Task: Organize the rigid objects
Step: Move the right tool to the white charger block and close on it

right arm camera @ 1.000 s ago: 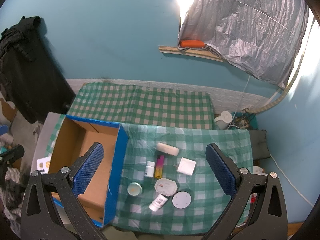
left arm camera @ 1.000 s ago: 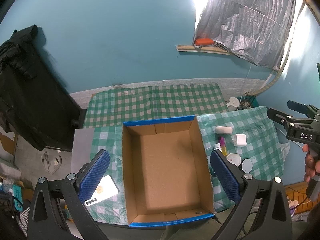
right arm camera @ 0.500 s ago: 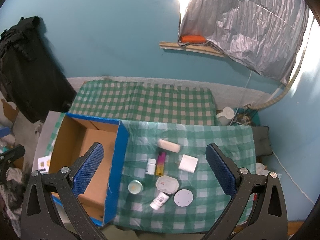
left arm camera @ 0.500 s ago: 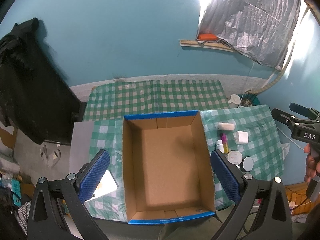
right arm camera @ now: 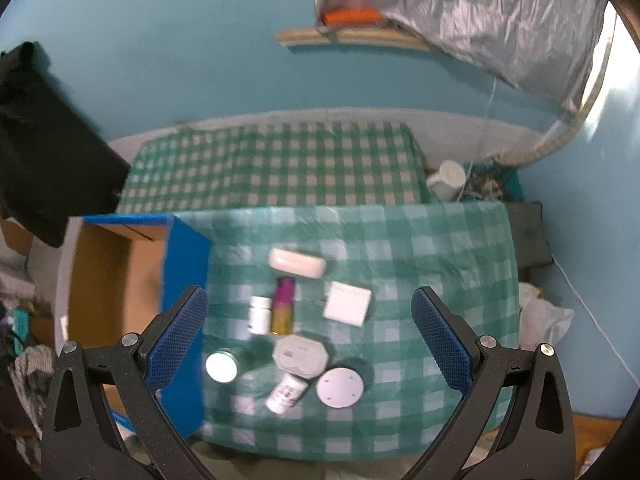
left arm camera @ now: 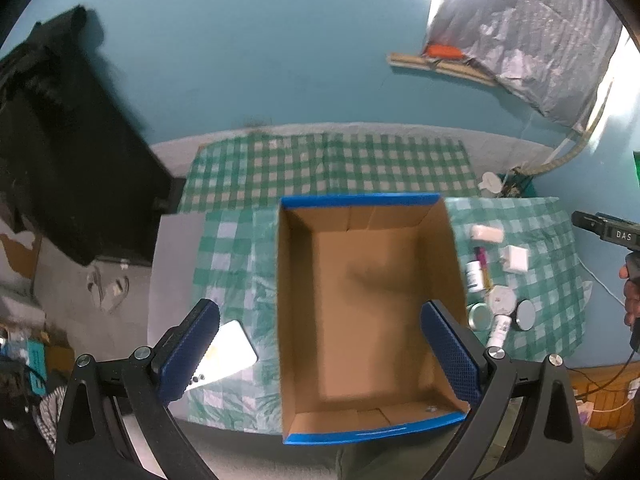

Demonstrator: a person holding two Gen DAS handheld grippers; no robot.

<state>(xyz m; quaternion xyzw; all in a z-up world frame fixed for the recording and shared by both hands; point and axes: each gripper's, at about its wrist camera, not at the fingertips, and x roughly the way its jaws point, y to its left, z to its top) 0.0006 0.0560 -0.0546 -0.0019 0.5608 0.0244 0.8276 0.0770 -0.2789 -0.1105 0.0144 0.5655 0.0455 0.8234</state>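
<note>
An empty cardboard box with blue edges (left arm camera: 368, 312) (right arm camera: 116, 280) lies on the green checked cloth. My left gripper (left arm camera: 320, 352) hovers open high above the box, holding nothing. A group of small objects lies to the right of the box: a white oblong bar (right arm camera: 297, 263), a pink-and-yellow lighter (right arm camera: 283, 304), a white bottle (right arm camera: 259, 314), a white square block (right arm camera: 347, 304), a white octagonal case (right arm camera: 300, 354), a round tin (right arm camera: 221, 367), a grey disc (right arm camera: 340, 387) and a small tube (right arm camera: 285, 393). My right gripper (right arm camera: 308, 336) hangs open above them, empty.
A white phone (left arm camera: 224, 354) lies on the cloth to the left of the box. Behind the table runs a bench under checked cloth (right arm camera: 272, 164). Dark clothing (left arm camera: 60, 152) hangs at the left. A white mug (right arm camera: 448, 176) stands on the floor at the right.
The right gripper has dropped closer to the small objects, which now look larger. The left view has shifted slightly, with the box further right in frame. Both grippers stay open.
</note>
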